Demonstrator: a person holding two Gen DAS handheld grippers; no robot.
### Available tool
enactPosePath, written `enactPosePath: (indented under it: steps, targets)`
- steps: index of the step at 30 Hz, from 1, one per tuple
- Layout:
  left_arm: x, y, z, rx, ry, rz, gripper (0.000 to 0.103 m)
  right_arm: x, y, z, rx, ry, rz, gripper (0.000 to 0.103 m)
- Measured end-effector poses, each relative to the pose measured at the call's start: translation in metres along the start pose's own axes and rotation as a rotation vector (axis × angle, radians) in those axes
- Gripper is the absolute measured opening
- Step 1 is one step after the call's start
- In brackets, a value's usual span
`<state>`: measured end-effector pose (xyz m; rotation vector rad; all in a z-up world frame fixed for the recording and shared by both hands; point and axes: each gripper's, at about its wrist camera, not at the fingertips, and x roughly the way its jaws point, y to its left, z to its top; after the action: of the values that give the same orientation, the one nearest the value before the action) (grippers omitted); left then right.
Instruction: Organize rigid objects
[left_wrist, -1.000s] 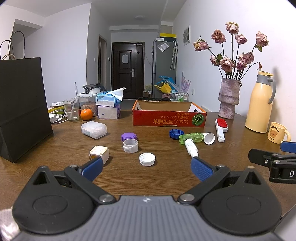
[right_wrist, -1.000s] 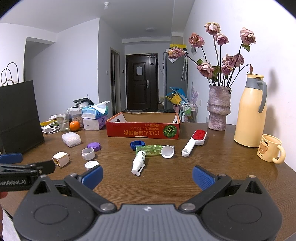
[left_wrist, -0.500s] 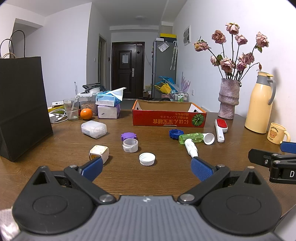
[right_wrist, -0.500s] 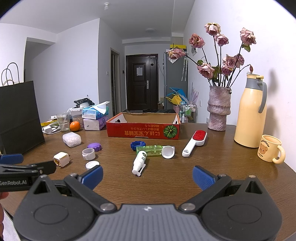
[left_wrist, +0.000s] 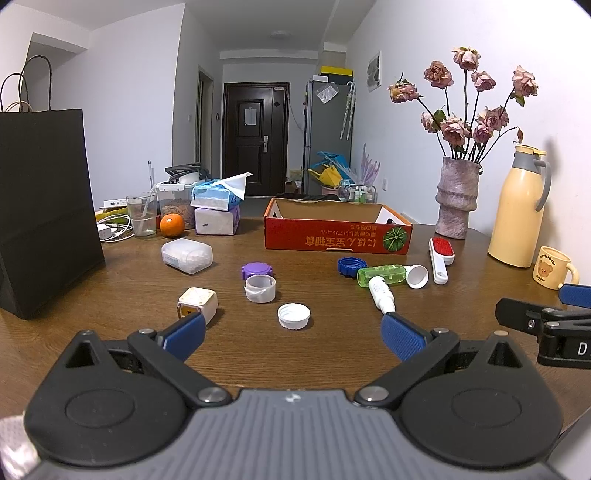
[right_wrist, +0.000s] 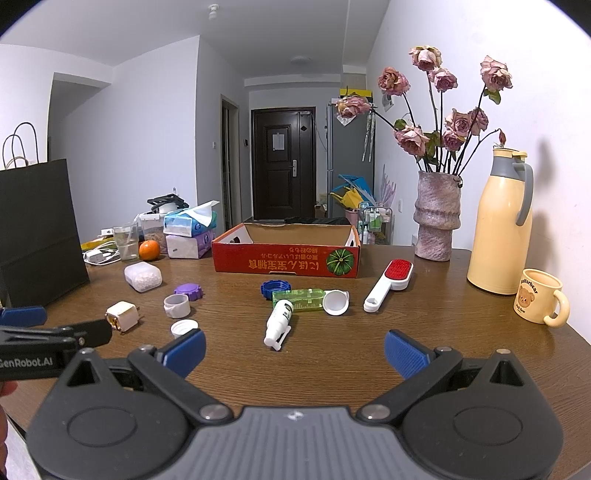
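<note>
Above the near edge of the wooden table (left_wrist: 110, 280), the left gripper (left_wrist: 291, 334) and the right gripper (right_wrist: 294, 349) are held side by side, each with its blue pads spread wide and nothing between them. Ahead of them, a white cap (left_wrist: 293, 315), a white plug cube (left_wrist: 197, 302), a purple lid (left_wrist: 257, 270), a green bottle (left_wrist: 380, 275) and a white spray bottle (right_wrist: 279, 324) are scattered before the empty red cardboard box (left_wrist: 336, 242).
</note>
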<state>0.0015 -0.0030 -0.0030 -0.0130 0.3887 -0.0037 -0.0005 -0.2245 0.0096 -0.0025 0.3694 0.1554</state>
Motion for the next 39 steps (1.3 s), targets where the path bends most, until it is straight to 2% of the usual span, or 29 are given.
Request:
enactPosePath:
  steps: [25, 39]
  targets:
    - [0.004, 0.003, -0.004, -0.01, 0.008, -0.002, 0.103, 0.003, 0.001, 0.0, -0.007, 0.006, -0.001, 0.103]
    - [0.024, 0.021, 0.001, -0.038, 0.03, 0.002, 0.103, 0.026, 0.008, 0.005, -0.014, 0.027, 0.006, 0.103]
